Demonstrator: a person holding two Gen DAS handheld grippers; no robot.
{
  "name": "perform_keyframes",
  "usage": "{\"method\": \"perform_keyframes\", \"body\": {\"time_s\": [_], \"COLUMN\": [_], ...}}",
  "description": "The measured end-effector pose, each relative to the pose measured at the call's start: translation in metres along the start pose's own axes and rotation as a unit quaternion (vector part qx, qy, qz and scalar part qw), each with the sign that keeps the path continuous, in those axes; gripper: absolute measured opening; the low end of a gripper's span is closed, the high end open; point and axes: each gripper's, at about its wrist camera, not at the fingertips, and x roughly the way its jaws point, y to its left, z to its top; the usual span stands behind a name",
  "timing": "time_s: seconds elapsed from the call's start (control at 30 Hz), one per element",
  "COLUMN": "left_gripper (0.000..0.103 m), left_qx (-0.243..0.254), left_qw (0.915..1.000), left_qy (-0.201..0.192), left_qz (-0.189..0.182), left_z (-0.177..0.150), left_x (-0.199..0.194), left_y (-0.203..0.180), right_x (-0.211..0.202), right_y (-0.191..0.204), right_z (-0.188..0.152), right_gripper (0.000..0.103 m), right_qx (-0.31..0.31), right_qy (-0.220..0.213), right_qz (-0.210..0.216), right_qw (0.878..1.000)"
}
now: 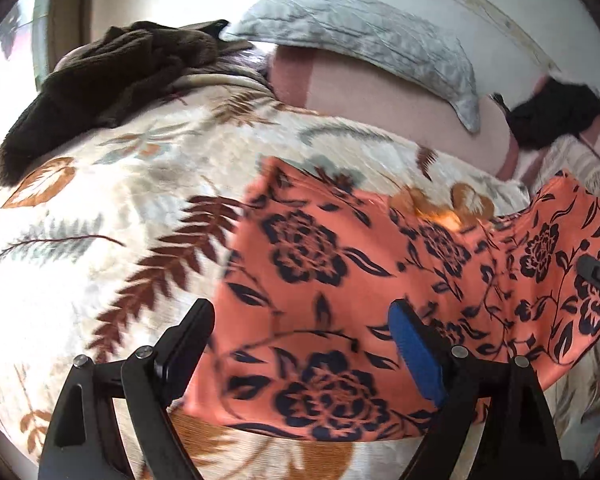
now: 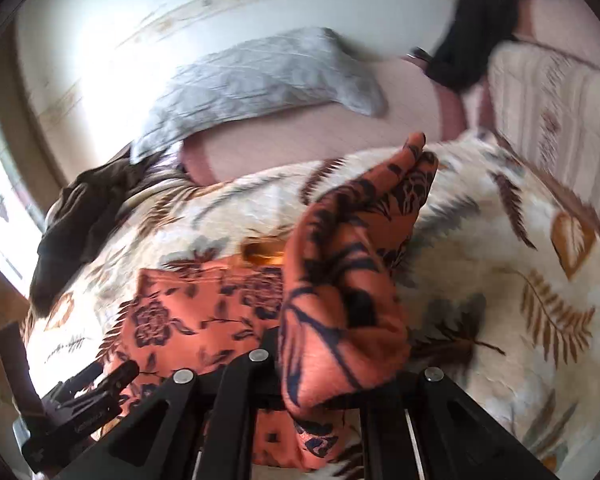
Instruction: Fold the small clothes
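Clamped in the right gripper point(image 2: 320, 396): a bunched fold of the orange floral garment point(image 2: 340, 280), lifted off the leaf-print blanket point(image 2: 500, 280). Spread flat beneath and ahead of the left gripper point(image 1: 304, 344): the rest of that garment, jaws wide apart and empty. Farther ahead: grey pillow point(image 1: 360, 36); ahead and to the left, a dark brown garment point(image 1: 112, 68).

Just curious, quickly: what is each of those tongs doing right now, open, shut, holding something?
Left tongs: open, holding nothing.
Right tongs: shut on the orange cloth with dark flowers.
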Motion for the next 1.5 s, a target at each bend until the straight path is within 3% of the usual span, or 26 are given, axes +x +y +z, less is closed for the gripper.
{"method": "perform_keyframes", "body": {"time_s": [0.1, 0.23, 0.3, 0.37, 0.5, 0.57, 0.63, 0.73, 0.77, 0.8, 0.9, 1.0, 1.1, 1.23, 1.27, 1.3, 1.37, 1.47, 1.5], "left_gripper": [0.089, 0.089, 0.087, 0.087, 0.087, 0.087, 0.087, 0.087, 0.087, 0.087, 0.087, 0.087, 0.087, 0.086, 0.077, 0.056, 0.025, 0.014, 0.013], "left_qx": [-0.045, -0.103, -0.131, -0.145, -0.137, -0.145, -0.154, -0.162, -0.161, -0.158, -0.141, -0.111, -0.073, -0.003, 0.003, 0.001, -0.015, -0.032, -0.037], "left_qw": [0.9982, 0.9935, 0.9905, 0.9891, 0.9904, 0.9894, 0.9879, 0.9866, 0.9865, 0.9868, 0.9867, 0.9852, 0.9819, 0.9894, 0.9902, 0.9897, 0.9868, 0.9843, 0.9854], "left_qy": [-0.025, -0.016, 0.008, -0.001, -0.017, -0.015, -0.019, -0.018, -0.019, -0.02, -0.018, -0.017, 0.01, 0.038, 0.053, 0.073, 0.111, 0.128, 0.117], "left_qz": [0.033, 0.046, 0.04, 0.025, 0.013, 0.004, 0.003, -0.014, -0.019, -0.025, -0.078, -0.129, -0.175, -0.14, -0.129, -0.123, -0.117, -0.117, -0.117], "left_z": [0.009, 0.005, 0.002, 0.002, 0.006, 0.007, 0.009, 0.012, 0.012, 0.011, 0.011, 0.009, -0.001, -0.014, -0.016, -0.017, -0.019, -0.014, -0.011], "left_x": [-0.009, 0.001, 0.008, 0.005, -0.002, -0.003, -0.005, -0.005, -0.006, -0.007, -0.01, -0.016, -0.019, -0.013, -0.007, 0.0, 0.015, 0.025, 0.019], "left_y": [0.053, 0.108, 0.125, 0.132, 0.132, 0.137, 0.143, 0.149, 0.15, 0.149, 0.138, 0.114, 0.082, 0.037, 0.03, 0.027, 0.028, 0.031, 0.032], "right_x": [0.028, 0.12, 0.114, 0.098, 0.054, 0.046, 0.064, 0.115, 0.111, 0.101, 0.083, 0.056, 0.037, 0.012, 0.008, 0.005, 0.006, 0.006, 0.006], "right_y": [0.078, 0.125, 0.134, 0.13, 0.134, 0.143, 0.161, 0.185, 0.187, 0.186, 0.169, 0.15, 0.115, 0.07, 0.06, 0.052, 0.036, 0.019, 0.016], "right_z": [-0.024, -0.086, -0.085, -0.068, -0.028, -0.023, -0.039, -0.092, -0.105, -0.108, -0.11, -0.117, -0.123, -0.137, -0.139, -0.14, -0.142, -0.144, -0.143], "right_gripper": [0.01, 0.011, 0.01, 0.01, 0.01, 0.01, 0.012, 0.02, 0.02, 0.026, 0.081, 0.081, 0.081, 0.081, 0.081, 0.081, 0.081, 0.081, 0.081], "right_qx": [-0.08, -0.125, -0.151, -0.13, -0.115, -0.107, -0.123, -0.171, -0.188, -0.193, -0.143, -0.124, -0.068, -0.034, -0.027, -0.019, -0.003, 0.022, 0.028], "right_qy": [0.021, 0.161, 0.135, 0.126, 0.048, 0.03, 0.054, 0.137, 0.118, 0.091, 0.101, 0.074, 0.067, 0.06, 0.059, 0.057, 0.055, 0.055, 0.054], "right_qz": [0.024, 0.041, 0.022, 0.047, 0.051, 0.064, 0.077, 0.059, 0.055, 0.06, 0.131, 0.141, 0.153, 0.143, 0.143, 0.142, 0.141, 0.143, 0.147], "right_qw": [0.996, 0.978, 0.979, 0.982, 0.991, 0.992, 0.988, 0.974, 0.974, 0.975, 0.976, 0.979, 0.984, 0.987, 0.988, 0.988, 0.988, 0.988, 0.987]}}
